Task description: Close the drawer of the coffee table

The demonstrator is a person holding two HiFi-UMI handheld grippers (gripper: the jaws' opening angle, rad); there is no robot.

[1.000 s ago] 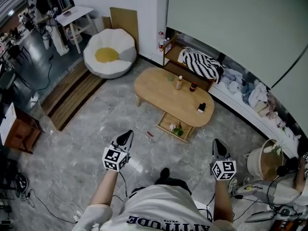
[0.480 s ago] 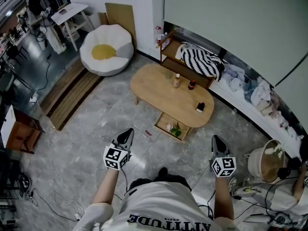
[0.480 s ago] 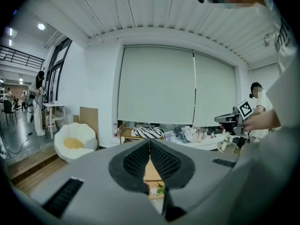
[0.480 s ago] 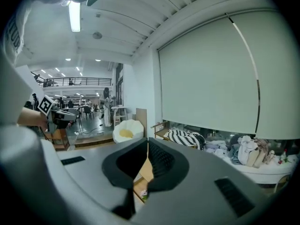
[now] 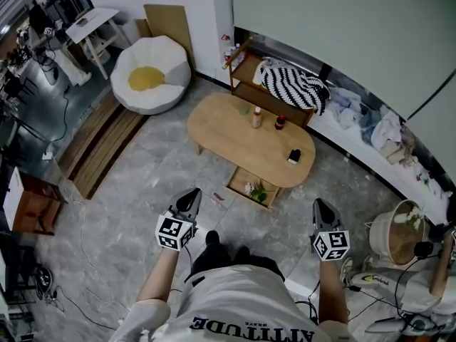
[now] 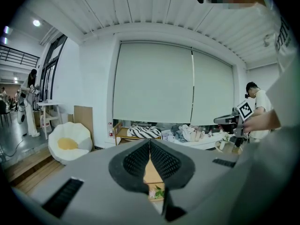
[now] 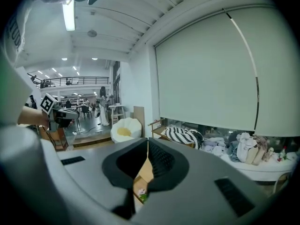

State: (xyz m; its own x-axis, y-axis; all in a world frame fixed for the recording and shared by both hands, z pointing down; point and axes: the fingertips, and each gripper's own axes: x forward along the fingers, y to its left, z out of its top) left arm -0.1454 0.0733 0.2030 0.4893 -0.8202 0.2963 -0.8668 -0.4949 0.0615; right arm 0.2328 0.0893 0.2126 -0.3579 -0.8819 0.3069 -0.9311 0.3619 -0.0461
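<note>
Standing well apart from the open drawer (image 5: pixel 254 188), pulled out under the near long edge of the oval desk (image 5: pixel 228 130). Holding left hand-held gripper (image 5: pixel 191 194) and right hand-held gripper (image 5: pixel 320 205) empty, jaws pressed together. Likely hazards: pushing one corner and jamming the drawer askew; shoving hard and toppling the bottles (image 5: pixel 256 117) near the far edge. Showing the whole layout only from the head view; confirming the closed pads only from the gripper views.

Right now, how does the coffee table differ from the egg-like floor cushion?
The coffee table is tan, a long oval; the floor cushion is white with a yellow centre, rounder. The table carries bottles, its drawer open; the cushion carries nothing. Both stand on the floor.
</note>
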